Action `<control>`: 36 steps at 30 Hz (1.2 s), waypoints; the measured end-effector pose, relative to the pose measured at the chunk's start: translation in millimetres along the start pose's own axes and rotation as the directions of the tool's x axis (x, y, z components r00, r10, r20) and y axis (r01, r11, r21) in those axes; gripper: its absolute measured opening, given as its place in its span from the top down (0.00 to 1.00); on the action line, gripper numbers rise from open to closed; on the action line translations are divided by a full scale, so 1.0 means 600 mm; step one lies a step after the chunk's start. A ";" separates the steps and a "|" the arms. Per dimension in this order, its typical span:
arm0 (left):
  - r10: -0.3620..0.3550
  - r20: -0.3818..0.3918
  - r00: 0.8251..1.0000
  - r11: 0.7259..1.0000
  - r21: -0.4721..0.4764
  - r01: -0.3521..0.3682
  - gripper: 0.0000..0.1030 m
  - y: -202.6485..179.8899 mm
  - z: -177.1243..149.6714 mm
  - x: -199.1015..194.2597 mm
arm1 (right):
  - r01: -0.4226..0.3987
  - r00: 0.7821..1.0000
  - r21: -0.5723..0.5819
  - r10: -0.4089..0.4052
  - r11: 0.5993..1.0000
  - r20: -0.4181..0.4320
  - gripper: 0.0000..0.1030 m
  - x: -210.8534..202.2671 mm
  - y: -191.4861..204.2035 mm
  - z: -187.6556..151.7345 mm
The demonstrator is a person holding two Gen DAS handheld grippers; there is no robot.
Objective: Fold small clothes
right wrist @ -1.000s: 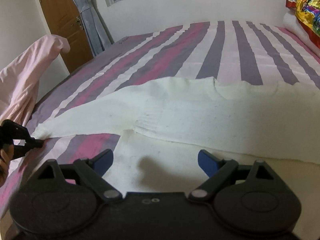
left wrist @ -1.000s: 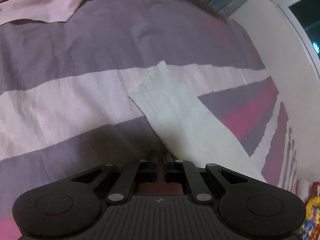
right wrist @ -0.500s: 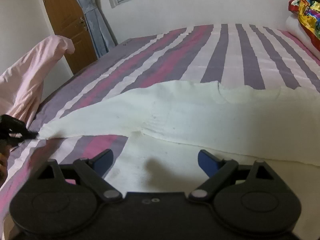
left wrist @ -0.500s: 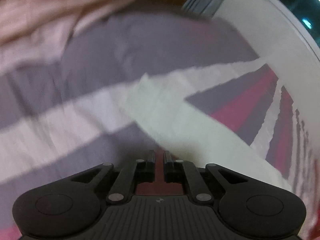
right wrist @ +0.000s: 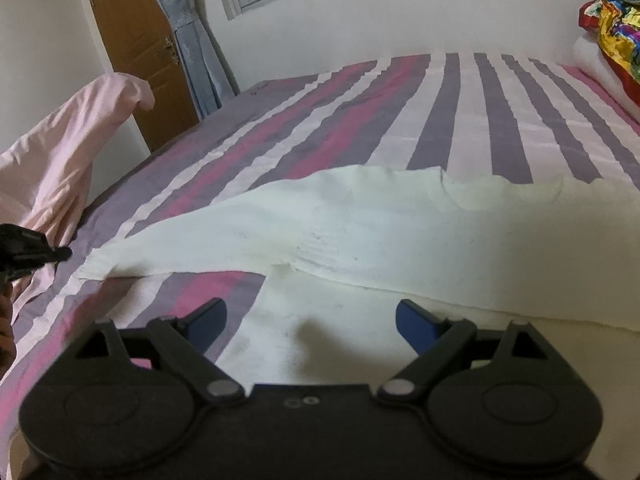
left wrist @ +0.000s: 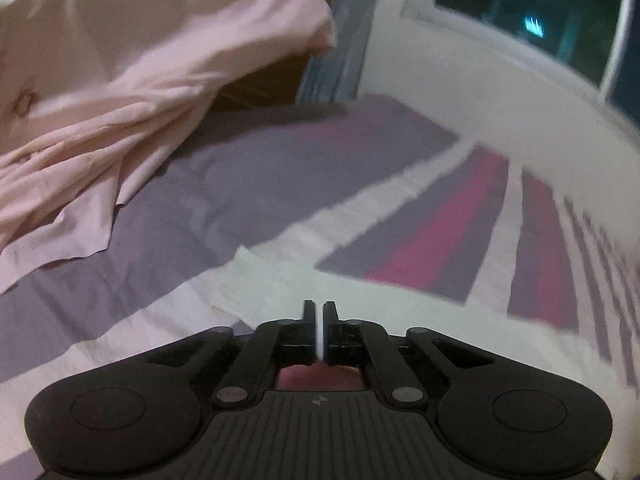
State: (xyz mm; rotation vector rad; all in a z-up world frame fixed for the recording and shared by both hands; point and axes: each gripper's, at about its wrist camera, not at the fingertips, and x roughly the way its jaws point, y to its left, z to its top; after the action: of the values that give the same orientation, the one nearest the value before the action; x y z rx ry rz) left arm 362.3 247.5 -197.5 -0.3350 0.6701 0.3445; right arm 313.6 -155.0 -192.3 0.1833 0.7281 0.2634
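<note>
dim indoor light — left view motion-blurred, fisheye-bent edges

Black left gripper (left wrist: 319, 312), ribbed housing, silver pivot screws; black right gripper (right wrist: 311, 316), blue fingertips (right wrist: 416, 320).

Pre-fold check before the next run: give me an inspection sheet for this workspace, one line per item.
Surface: striped bedsheet, purple, pink and white.
Job's things: cream garment spread flat, sleeve stretched out leftward.
Clutter: pink cloth heaped at the bed's edge; colourful bundle far right.
Grippers: left gripper beside the sleeve's cuff, jaws just parted slightly, nothing held; right gripper wide open over the garment.
Cables: nothing seen.
Surroundings: wooden door, curtain, window, white wall.
</note>
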 end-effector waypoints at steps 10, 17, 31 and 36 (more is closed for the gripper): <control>0.008 0.016 1.000 1.000 0.028 -0.008 0.00 0.001 0.009 -0.002 | 0.004 1.000 0.004 -0.004 1.000 0.022 0.11 -0.027 -0.002 0.009; -0.039 -0.105 0.994 0.970 -0.243 0.013 0.35 0.082 0.017 0.076 | 0.001 1.000 -0.006 -0.001 1.000 0.018 0.11 -0.021 0.003 0.007; -0.157 -0.123 0.980 0.895 -0.437 0.089 0.80 0.100 -0.021 0.157 | 0.044 0.999 0.000 -0.044 0.999 0.026 0.11 0.013 -0.012 0.010; -0.162 -0.114 0.980 0.857 -0.508 0.082 0.96 0.109 -0.031 0.168 | 0.058 0.998 0.008 -0.059 0.998 0.031 0.11 0.025 -0.020 0.017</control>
State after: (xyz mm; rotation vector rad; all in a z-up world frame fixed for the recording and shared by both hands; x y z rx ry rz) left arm 399.3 318.5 -289.1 -0.9094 0.7003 0.3716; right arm 333.5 -162.5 -197.3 0.1721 0.7024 0.2018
